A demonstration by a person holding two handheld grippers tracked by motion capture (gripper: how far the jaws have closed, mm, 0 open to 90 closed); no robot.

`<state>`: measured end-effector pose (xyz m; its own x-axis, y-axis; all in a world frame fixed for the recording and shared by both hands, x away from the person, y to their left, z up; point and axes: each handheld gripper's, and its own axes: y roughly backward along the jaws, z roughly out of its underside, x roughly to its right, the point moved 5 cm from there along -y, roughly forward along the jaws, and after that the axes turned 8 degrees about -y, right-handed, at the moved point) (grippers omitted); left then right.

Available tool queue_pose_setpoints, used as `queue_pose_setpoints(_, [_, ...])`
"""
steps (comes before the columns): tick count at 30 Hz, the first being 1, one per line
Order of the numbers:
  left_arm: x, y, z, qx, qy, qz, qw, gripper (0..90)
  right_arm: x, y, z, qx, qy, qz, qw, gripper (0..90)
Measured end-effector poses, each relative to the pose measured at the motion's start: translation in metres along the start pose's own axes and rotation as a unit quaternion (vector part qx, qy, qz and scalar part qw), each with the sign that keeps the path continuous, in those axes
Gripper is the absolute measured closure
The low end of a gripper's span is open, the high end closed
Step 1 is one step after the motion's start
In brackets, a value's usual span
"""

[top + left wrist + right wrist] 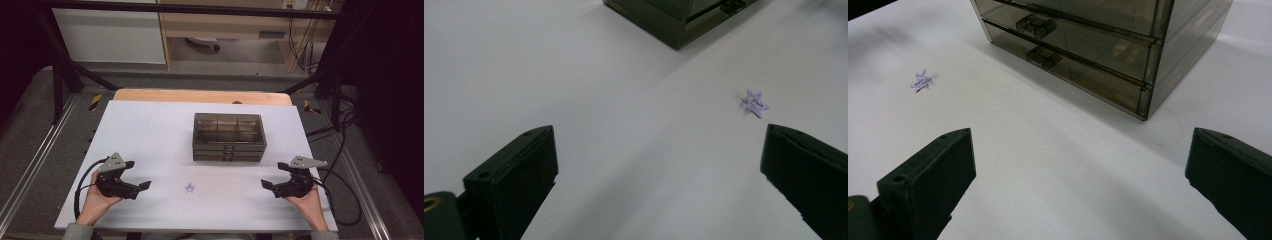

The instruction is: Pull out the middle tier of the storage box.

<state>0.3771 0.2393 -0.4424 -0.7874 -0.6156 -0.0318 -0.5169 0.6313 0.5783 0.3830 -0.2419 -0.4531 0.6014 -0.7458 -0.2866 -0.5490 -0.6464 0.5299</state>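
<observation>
A drawer box (229, 137) sits at the middle of the counter (150, 130), with a star (189, 188) lying in front of it, well apart. The left hand-held gripper (139, 175) flanks the star on one side, the right hand-held gripper (274, 175) on the other.

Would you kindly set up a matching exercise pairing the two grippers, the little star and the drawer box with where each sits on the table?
Things:
1. left gripper
2. right gripper
3. purple star
4. smoky drawer box

Places or states:
A. lying flat on the white table between the two grippers
B. open and empty, near the table's right edge
C. standing at the middle of the table, drawers shut
D. open and empty, near the table's left edge

Pairs: 1-D, 2-B, 3-A, 4-C
</observation>
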Motion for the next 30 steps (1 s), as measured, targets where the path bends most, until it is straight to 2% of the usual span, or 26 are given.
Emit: queue_pose_setpoints(30, [-0.0020, 0.0000, 0.0006, 0.001, -0.003, -0.003, 1.0000, 1.7, -0.0046, -0.0017, -0.0011, -0.005, 0.009, 0.001, 1.0000, 0.5])
